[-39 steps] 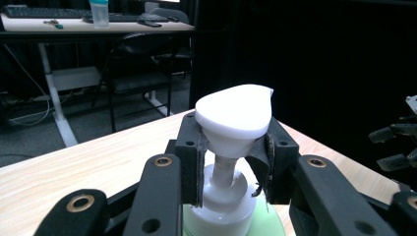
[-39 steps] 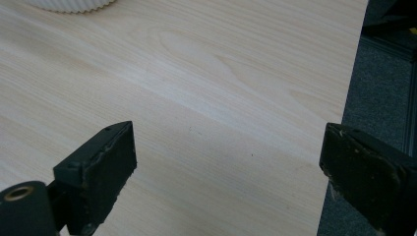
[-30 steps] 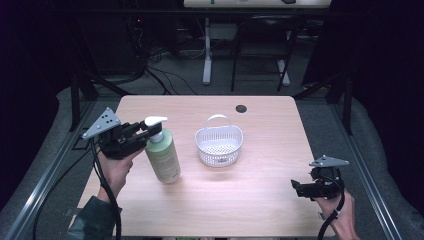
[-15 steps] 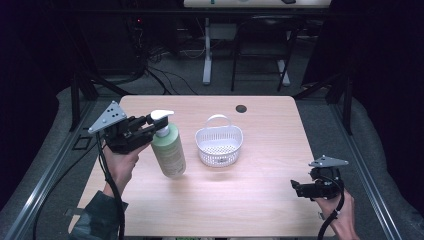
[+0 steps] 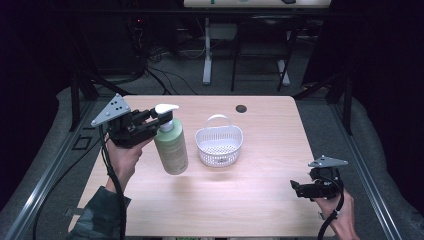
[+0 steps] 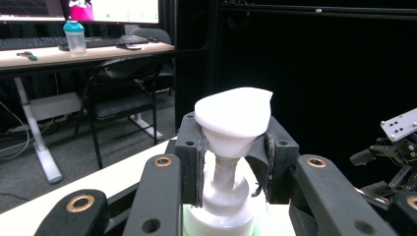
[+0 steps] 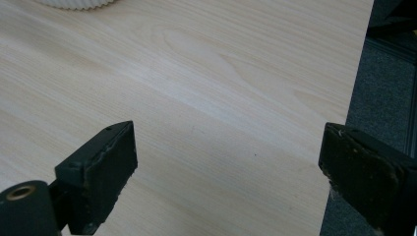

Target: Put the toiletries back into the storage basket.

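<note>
A pale green pump bottle with a white pump head hangs tilted just above the table's left half. My left gripper is shut on the neck under the pump head, and its pads press both sides of the stem. A white perforated basket with a thin handle stands at the table's middle, right of the bottle. My right gripper rests low at the table's front right corner, jaws wide apart over bare wood, its fingertips holding nothing.
A small black disc lies near the table's far edge. The table's right edge runs close to my right gripper, with grey floor beyond. Chairs and a desk stand behind the table.
My left gripper has lifted the bottle off the table and carried it a little toward the basket, tilting it. The right gripper has stayed put.
</note>
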The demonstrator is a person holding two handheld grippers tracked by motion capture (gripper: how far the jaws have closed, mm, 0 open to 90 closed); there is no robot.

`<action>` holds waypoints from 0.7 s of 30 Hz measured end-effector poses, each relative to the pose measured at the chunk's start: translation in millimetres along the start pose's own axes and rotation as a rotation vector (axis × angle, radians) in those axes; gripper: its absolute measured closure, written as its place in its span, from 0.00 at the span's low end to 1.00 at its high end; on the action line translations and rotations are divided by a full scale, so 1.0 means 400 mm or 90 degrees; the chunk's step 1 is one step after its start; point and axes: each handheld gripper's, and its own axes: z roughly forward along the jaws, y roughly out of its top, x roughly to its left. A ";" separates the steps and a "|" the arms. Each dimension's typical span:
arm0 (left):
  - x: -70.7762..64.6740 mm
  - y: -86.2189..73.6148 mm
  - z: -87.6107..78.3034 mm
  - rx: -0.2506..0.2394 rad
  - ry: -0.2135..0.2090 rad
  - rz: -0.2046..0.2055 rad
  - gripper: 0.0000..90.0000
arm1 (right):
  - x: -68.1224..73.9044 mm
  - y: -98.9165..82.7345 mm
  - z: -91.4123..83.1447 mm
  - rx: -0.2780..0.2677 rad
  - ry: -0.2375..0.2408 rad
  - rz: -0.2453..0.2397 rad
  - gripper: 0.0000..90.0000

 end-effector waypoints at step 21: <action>-0.007 0.047 0.041 0.000 -0.009 0.014 0.75 | 0.000 -0.001 0.001 0.002 0.002 0.000 0.08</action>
